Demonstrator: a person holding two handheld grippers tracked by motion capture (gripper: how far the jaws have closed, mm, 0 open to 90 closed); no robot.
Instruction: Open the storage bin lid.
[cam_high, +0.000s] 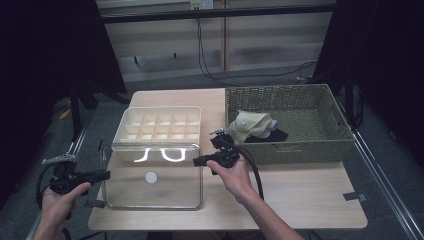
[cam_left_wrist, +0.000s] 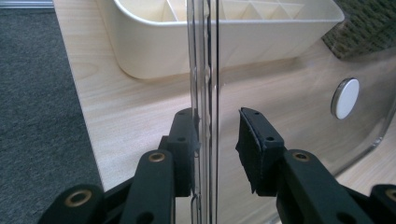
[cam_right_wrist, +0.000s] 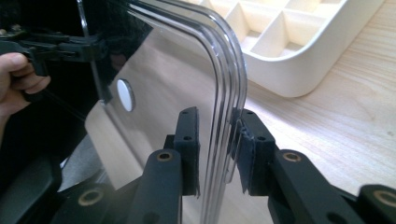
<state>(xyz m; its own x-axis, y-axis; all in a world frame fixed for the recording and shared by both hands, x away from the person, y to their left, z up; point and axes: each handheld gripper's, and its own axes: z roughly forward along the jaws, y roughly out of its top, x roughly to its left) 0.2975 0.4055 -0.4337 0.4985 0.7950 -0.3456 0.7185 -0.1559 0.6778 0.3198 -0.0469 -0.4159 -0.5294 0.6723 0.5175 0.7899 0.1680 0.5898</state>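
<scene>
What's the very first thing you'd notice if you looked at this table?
A big clear plastic lid at the table's near edge, with the left gripper and right gripper each astride one side rim. Just behind it sits a cream divided plastic box, and a woven green basket stands to the right.

clear lid (cam_high: 152, 182), both grippers at edges

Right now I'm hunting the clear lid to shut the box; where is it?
High view: the clear lid sits at the table's front left, just before the cream divided box, between both tongs.
</scene>
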